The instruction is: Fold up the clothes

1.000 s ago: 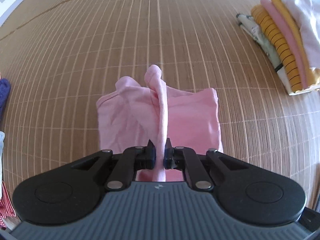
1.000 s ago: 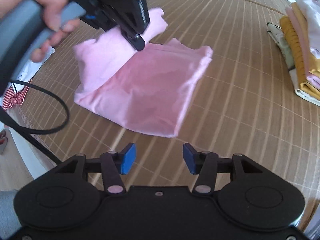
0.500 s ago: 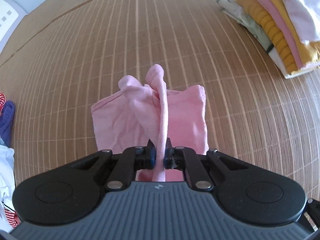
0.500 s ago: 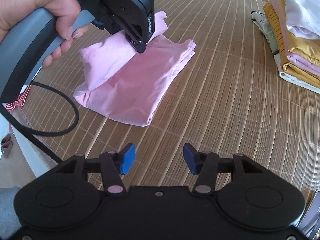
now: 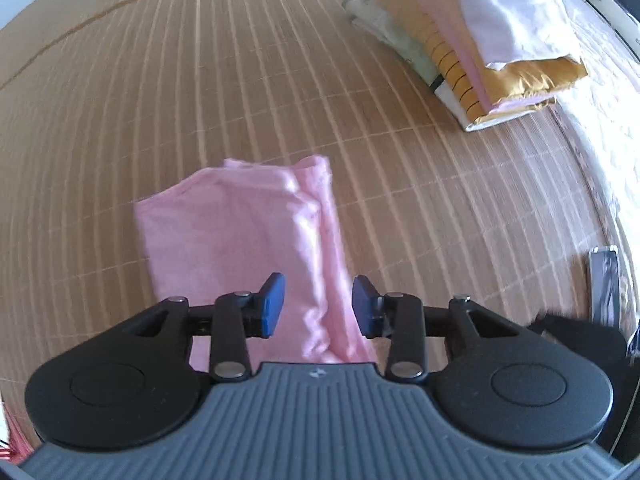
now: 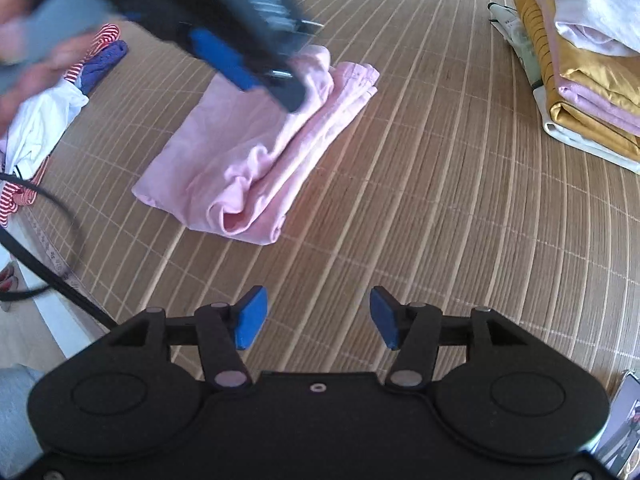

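The left gripper [image 5: 318, 307] is letting go, its fingers opening above the pink garment [image 5: 248, 240], no longer pinching it; right gripper [image 6: 315, 317] fingers spread, empty, near the garment.

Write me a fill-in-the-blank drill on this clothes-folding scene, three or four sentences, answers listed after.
1. The folded garment lying on the woven mat is ____ in colour.
2. Between the pads of the right gripper there is ____.
3. The left gripper has its jaws opening, and the cloth below them is ____ by its pads.
4. The stack of folded clothes has a ____ garment on top.

Missing words: pink; nothing; not pressed; white
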Available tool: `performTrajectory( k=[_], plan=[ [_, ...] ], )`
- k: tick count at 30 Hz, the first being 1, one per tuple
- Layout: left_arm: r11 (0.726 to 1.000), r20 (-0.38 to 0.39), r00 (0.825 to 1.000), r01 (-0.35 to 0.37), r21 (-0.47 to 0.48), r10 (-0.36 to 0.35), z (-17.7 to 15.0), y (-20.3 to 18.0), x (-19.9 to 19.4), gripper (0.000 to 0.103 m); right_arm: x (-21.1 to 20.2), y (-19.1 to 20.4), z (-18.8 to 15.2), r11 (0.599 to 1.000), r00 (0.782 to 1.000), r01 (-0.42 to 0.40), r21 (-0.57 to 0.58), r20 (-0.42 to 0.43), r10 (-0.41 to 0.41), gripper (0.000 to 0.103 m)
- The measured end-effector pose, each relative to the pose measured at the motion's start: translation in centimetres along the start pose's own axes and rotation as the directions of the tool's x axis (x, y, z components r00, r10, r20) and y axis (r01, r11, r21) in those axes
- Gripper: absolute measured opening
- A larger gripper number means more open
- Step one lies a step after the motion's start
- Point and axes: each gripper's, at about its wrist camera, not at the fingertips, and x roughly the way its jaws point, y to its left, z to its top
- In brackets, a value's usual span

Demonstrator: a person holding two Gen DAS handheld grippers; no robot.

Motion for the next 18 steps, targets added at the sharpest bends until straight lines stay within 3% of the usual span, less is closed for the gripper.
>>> performTrajectory(
  k=[5, 7, 11, 15, 18],
  plan=[
    [0.995, -0.086, 0.994, -0.077, -0.060, 0.072, -3.3, 4.3, 1.0, 0.043, -0.5, -0.8, 1.0, 0.999, 0.999, 0.002, 0.043, 0.033, -0.004, 0.058],
    [0.988, -0.134, 0.987, -0.104, -0.115, 0.088, -4.7, 6.2, 1.5, 0.043, -0.6, -1.2, 1.8, 0.999, 0.999, 0.013, 0.048, 0.045, -0.015, 0.053],
    [0.957, -0.176, 0.984, -0.065, -0.281, 0.015, -6.4, 8.8, 2.3, 0.043, -0.3, -3.2, 4.4, 0.989, 0.993, -0.035, 0.145, 0.117, 0.018, 0.051],
    [0.963, -0.172, 0.985, -0.069, -0.261, 0.023, -7.1, 8.4, 2.8, 0.044, 0.1, -3.6, 7.7, 0.967, 0.972, -0.139, 0.213, 0.215, 0.093, 0.052],
    [0.963, -0.163, 0.986, -0.062, -0.264, 0.019, -7.2, 8.6, 3.5, 0.044, 1.9, -2.3, 10.2, 0.978, 0.970, -0.137, 0.158, 0.224, 0.099, 0.051]
  ],
)
